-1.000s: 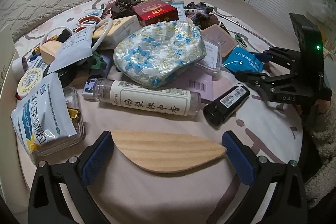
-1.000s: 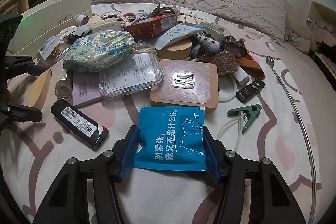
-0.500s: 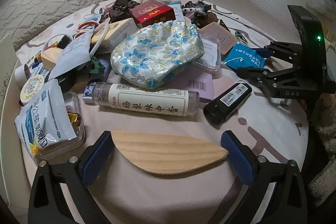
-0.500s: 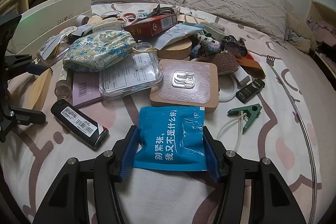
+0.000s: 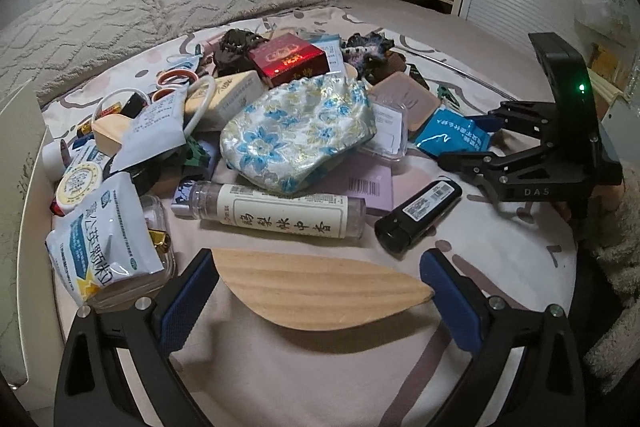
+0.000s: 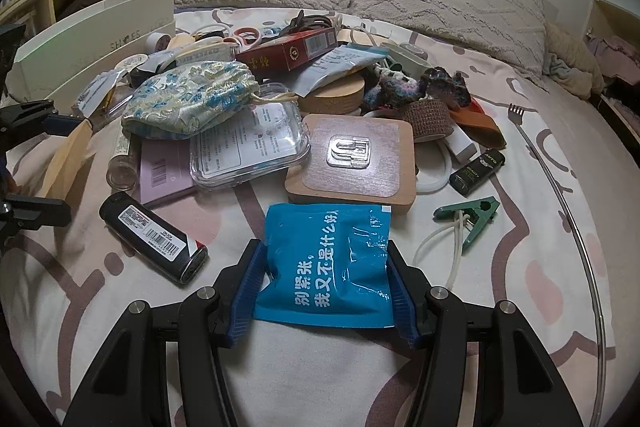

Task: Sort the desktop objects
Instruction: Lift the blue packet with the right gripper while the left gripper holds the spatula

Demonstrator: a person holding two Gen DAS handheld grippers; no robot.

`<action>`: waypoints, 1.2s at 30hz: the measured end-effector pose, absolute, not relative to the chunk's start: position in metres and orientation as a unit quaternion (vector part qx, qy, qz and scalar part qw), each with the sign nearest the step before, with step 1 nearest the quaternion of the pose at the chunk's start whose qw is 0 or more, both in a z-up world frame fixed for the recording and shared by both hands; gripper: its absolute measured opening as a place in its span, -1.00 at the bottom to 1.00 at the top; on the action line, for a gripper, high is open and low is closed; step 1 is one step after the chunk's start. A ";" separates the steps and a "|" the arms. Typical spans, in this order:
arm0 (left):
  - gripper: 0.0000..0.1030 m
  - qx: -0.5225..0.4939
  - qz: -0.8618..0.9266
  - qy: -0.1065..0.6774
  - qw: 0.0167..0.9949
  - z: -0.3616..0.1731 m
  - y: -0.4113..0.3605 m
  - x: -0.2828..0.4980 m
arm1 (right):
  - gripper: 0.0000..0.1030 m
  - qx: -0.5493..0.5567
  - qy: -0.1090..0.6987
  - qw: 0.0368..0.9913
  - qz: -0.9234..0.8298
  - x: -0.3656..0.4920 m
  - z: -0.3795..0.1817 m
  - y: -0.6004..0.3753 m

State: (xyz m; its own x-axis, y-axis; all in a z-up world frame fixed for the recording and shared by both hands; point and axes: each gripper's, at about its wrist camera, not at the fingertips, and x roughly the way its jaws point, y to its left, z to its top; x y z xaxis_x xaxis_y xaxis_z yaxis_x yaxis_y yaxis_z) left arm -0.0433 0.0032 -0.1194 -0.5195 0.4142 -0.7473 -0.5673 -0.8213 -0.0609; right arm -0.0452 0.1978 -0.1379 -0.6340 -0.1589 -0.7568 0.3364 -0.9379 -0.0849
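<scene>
A flat wooden leaf-shaped piece point(image 5: 320, 291) spans my left gripper point(image 5: 316, 263), whose blue pads touch both of its ends; a shadow under it shows it raised just off the bed cover. From the right wrist view the same piece point(image 6: 68, 159) and left gripper point(image 6: 60, 163) sit at the left edge. My right gripper point(image 6: 325, 247) is shut on a blue printed sachet point(image 6: 328, 267), pads pressing its two sides. The left wrist view shows that sachet point(image 5: 448, 131) in the right gripper point(image 5: 470, 141) at far right.
A heap covers the bed: floral pouch point(image 5: 296, 131), labelled clear tube point(image 5: 280, 213), black lighter point(image 6: 152, 239), red box point(image 5: 292, 61), clear case point(image 6: 248, 147), wooden block point(image 6: 352, 163), green clip point(image 6: 472, 215). A white box point(image 6: 92, 55) stands left. Pillows lie behind.
The left pads have drawn in onto the wooden leaf's ends and the left view has tipped slightly. The right gripper and its blue sachet have stayed still.
</scene>
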 end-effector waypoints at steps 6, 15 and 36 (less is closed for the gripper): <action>0.96 -0.399 0.875 0.085 0.260 -0.118 -0.001 -0.046 | 0.14 0.401 0.104 0.138 -0.900 -0.044 -0.136 0.201; 0.96 -0.390 0.886 0.075 0.237 -0.112 -0.005 -0.045 | 0.12 0.388 0.096 0.135 -0.907 -0.041 -0.128 0.203; 0.96 -0.344 0.919 0.041 0.190 -0.080 -0.024 -0.038 | 0.11 0.345 0.072 0.151 -0.923 -0.030 -0.093 0.193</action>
